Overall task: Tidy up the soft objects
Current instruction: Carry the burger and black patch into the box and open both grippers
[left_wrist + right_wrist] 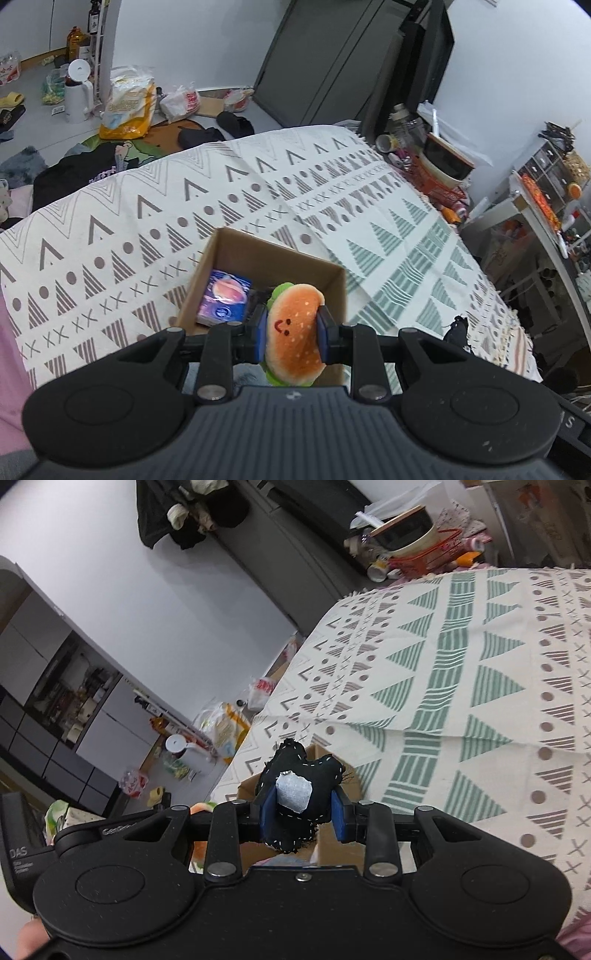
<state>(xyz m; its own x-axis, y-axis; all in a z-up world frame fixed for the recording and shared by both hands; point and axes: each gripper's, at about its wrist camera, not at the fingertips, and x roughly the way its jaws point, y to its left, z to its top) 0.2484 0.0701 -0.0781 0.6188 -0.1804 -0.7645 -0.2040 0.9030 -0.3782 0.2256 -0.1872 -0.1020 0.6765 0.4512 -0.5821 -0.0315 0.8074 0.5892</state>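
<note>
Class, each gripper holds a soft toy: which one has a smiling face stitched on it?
The burger toy in the left gripper: orange with a smile. The right gripper holds a black toy with a grey patch.

box [332, 843] mostly hidden, pkg label [223, 295] unreadable
</note>
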